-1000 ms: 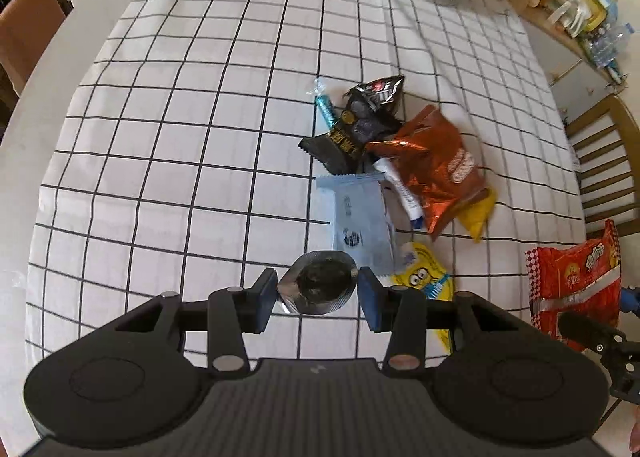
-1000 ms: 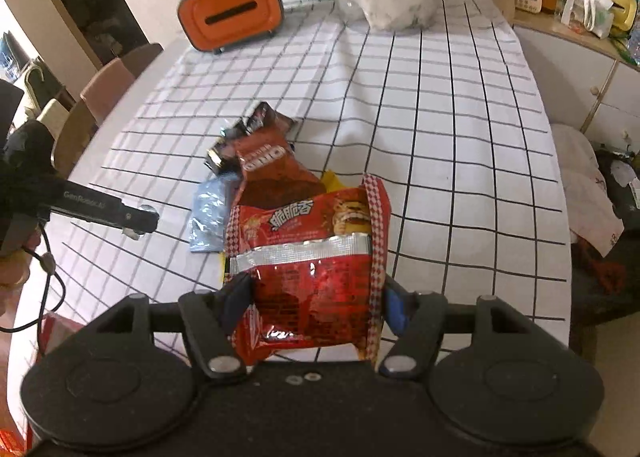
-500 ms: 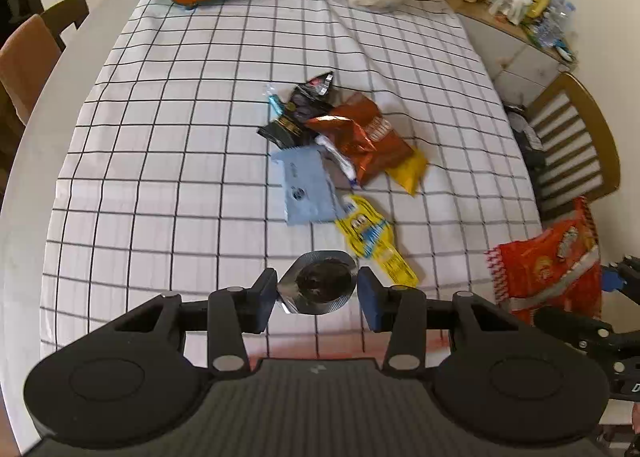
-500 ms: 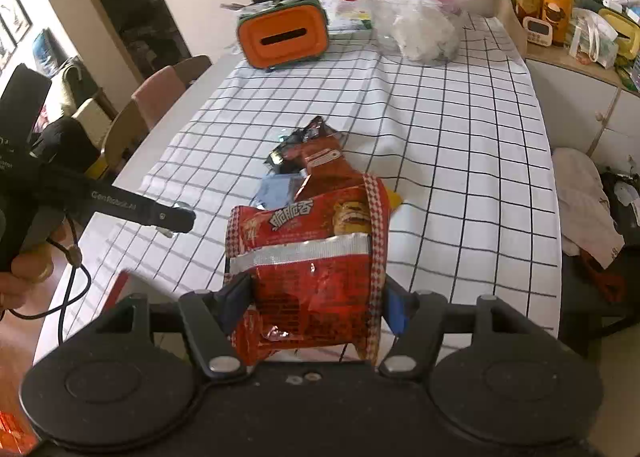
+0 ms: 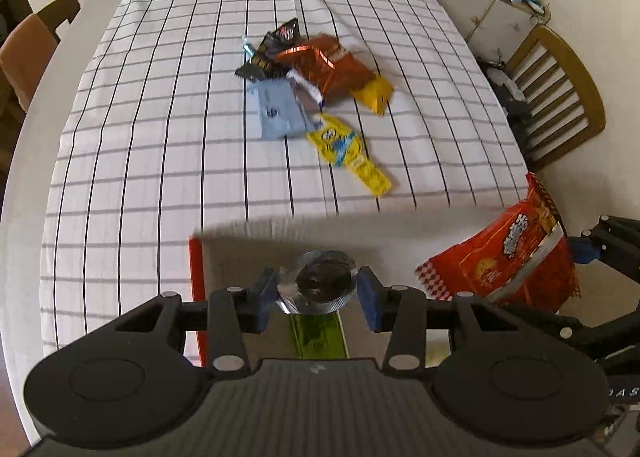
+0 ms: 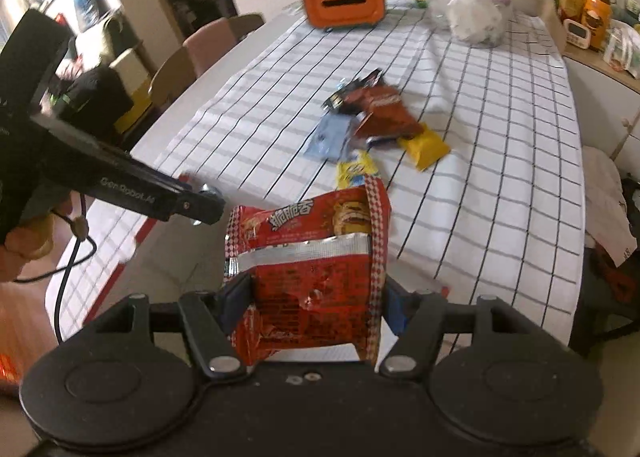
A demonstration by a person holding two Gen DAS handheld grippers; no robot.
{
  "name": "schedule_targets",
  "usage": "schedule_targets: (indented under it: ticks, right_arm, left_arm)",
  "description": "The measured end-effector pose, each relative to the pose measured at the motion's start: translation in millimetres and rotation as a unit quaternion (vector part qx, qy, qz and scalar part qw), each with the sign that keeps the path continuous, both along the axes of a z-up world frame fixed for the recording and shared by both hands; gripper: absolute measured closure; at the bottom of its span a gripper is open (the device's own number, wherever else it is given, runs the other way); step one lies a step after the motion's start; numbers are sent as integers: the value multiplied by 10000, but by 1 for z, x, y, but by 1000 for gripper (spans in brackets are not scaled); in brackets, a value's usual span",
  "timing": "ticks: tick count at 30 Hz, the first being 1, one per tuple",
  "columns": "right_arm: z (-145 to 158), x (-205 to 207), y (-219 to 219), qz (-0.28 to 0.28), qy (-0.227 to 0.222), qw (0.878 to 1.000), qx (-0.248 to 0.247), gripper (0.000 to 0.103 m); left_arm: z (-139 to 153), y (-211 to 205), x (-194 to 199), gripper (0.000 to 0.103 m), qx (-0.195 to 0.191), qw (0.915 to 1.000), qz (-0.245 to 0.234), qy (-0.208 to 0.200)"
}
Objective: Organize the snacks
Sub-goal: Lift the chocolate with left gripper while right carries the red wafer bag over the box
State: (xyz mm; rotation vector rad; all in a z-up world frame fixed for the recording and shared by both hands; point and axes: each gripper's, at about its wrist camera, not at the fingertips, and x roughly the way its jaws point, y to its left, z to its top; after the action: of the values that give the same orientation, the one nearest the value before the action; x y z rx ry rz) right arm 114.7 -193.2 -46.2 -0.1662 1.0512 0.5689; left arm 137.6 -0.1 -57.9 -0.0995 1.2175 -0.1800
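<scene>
a: two claws, two loads. from the left wrist view, the left claw (image 5: 317, 292) is clenched on a small round foil-wrapped snack (image 5: 320, 283), pads on both its sides, held over an open box (image 5: 196, 277) with a red edge at the near rim of the desk (image 5: 140, 137).

b: risk there?

a: the snack is round and shiny, so i'd judge it could roll or squirt out of the pads if the wrist tips. the frame is blurred too (hard to tell how squarely it sits over the box), so a release now might land it on the rim or the cloth.

b: and the rest of the snacks?

a: still on the desk: a brown bag (image 5: 328, 71), a black packet (image 5: 268, 53), a pale blue packet (image 5: 276, 109), and a yellow one (image 5: 348, 153), all bunched and partly overlapping near the middle.

b: right wrist view?

a: the right claw (image 6: 308, 303) is grasping a red chip bag (image 6: 308, 257) by its lower half, the top standing free above the pads. it's a puffy bag, so a hard squeeze could crush the chips, and the loose top could catch the box wall. the left claw's arm (image 6: 132, 185) is just beside the bag, so the two could bump if both go for the box at once.
</scene>
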Motion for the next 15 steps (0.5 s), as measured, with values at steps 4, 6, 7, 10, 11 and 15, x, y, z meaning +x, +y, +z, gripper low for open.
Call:
schedule_targets:
  ticks: [4,6,7,10,11,15]
  right_arm:
    - [-9,-18,10,248,81,9996,-135,37]
    - [-18,-26,16,380,158,9988,-269,37]
    - [-23,-29,17,416,197,9984,-319,37]
    - [-37,-38,21,498,353,9971,-452,37]
    - [-41,-40,21,514,393,9967,-486,37]
    - [-55,-46,24,571,539,9950,-614,37]
  left_arm:
    - [-9,-8,-19,60,141,9999,-87,43]
    - [-16,-13,-26,60,210,9996,-132,128]
    - [-20,-15,-28,60,245,9994,-156,172]
    - [-33,-21,-37,60,386,9984,-225,337]
    - [-36,-23,-39,60,426,9981,-231,377]
    - [-48,-34,-45,60,634,9958,-332,572]
